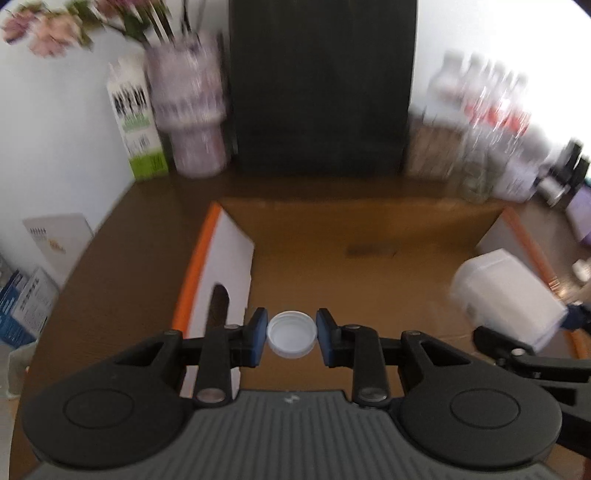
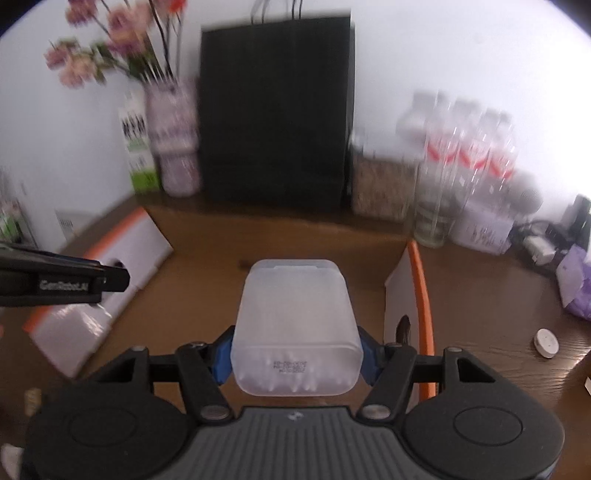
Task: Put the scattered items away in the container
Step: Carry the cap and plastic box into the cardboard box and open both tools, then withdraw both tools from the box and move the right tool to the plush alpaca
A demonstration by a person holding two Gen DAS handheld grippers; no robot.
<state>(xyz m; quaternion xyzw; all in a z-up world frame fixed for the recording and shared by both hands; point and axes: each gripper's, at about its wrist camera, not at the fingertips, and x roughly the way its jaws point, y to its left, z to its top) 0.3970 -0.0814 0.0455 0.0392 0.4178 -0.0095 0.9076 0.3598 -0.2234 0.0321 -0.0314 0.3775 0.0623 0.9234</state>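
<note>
Two items hang above the open cardboard box; our left gripper pinches a white cap, our right gripper clamps a translucent tub; next, we judge, lower and release both inside.

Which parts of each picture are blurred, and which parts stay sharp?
Left wrist view: the white cap in the left gripper is sharp; the water bottles and flowers are smeared. Right wrist view: the translucent box in the right gripper is fairly sharp; the background is smeared, and the wall glares at right.
</note>
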